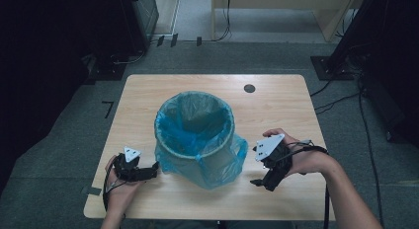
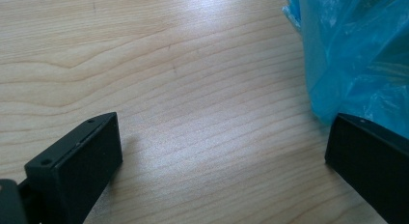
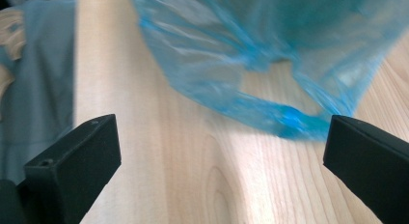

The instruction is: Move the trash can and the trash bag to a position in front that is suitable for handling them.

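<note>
1. The table [image 1: 148, 95] is the biggest thing before me, pale wood, set on a grey carpet floor [image 1: 59, 155]. A small dark round hole [image 1: 249, 88] sits near its far edge, right of the middle.
2. The bin [image 1: 195, 135] stands upright in the middle of the table, between my two hands.
3. The blue bag [image 1: 217, 165] lines the bin, is folded over its rim and hangs loose down the outside, reaching the table on my side. One handle loop [image 3: 275, 115] of it droops on the right, close to the wood.
4. My right tongs [image 1: 258, 181] are near the front right of the bin, tips pointing toward the bag. They stand wide open with nothing between them; in the right gripper view the handle loop lies ahead of them, apart from both jaws.
5. My left tongs [image 1: 154, 168] lie low at the front left, tips just beside the bag's hanging plastic. They are wide open too, with bare wood between them; in the left gripper view the bag [image 2: 357, 64] comes right up to one jaw, and I cannot tell whether it touches.
6. Beyond the table, cables [image 1: 341, 98] trail across the floor on the right, and dark equipment stands [image 1: 106, 66] sit at the far left.
</note>
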{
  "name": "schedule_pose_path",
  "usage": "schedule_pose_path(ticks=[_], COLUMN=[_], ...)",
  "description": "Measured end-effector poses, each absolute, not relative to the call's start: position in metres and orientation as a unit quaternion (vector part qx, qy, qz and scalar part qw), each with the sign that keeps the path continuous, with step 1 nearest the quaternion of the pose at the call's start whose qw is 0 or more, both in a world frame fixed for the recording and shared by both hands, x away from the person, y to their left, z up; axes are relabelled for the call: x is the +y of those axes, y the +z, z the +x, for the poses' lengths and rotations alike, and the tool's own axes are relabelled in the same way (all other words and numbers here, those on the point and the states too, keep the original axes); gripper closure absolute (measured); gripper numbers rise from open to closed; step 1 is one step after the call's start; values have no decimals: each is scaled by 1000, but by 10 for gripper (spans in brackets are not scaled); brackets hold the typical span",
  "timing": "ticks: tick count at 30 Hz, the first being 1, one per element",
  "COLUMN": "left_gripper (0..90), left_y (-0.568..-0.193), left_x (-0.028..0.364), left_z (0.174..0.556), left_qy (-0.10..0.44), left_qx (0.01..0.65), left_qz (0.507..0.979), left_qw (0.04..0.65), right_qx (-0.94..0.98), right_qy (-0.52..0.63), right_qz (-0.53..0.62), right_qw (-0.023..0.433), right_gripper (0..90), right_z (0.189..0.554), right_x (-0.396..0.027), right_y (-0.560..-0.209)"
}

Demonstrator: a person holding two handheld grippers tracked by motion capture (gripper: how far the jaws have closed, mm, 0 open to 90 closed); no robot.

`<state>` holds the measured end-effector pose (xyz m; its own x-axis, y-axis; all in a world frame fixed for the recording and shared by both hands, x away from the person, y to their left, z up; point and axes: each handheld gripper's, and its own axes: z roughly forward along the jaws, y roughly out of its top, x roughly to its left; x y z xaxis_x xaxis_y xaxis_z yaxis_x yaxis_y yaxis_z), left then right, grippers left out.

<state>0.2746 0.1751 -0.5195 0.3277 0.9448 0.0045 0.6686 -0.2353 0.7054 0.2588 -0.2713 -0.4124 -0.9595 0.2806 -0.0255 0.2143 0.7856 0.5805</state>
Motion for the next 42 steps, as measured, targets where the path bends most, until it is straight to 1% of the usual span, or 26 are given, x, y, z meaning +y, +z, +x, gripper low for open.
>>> schedule_pose_path(ticks=[4, 7, 9, 20, 29, 34, 38, 39, 41, 42], left_gripper=[0, 0, 0, 0, 0, 0, 0, 0, 0, 0], left_y=[-520, -520, -520, -520, -519, -519, -519, -520, -520, -520], left_x=[175, 175, 175, 175, 175, 175, 175, 175, 175, 175], left_z=[275, 275, 275, 275, 275, 275, 274, 274, 274, 274], left_qy=[223, 223, 223, 223, 223, 223, 223, 223, 224, 224], left_qx=[535, 535, 535, 535, 536, 535, 537, 537, 538, 538], left_qz=[754, 754, 754, 754, 753, 754, 753, 752, 752, 751], left_qw=[310, 310, 310, 310, 310, 310, 309, 309, 309, 309], right_qx=[933, 924, 920, 883, 845, 805, 758, 741, 692, 679], right_qy=[300, 283, 274, 260, 251, 243, 249, 257, 289, 291], right_qz=[185, 239, 259, 374, 454, 522, 576, 591, 617, 626], right_qw=[68, 96, 106, 117, 131, 144, 175, 190, 239, 249], right_gripper=[0, 0, 0, 0, 0, 0, 0, 0, 0, 0], right_z=[264, 269, 271, 271, 260, 255, 252, 252, 248, 247], right_x=[-281, -290, -297, -337, -380, -398, -405, -405, -405, -404], right_y=[-425, -439, -448, -481, -499, -510, -514, -516, -524, -526])
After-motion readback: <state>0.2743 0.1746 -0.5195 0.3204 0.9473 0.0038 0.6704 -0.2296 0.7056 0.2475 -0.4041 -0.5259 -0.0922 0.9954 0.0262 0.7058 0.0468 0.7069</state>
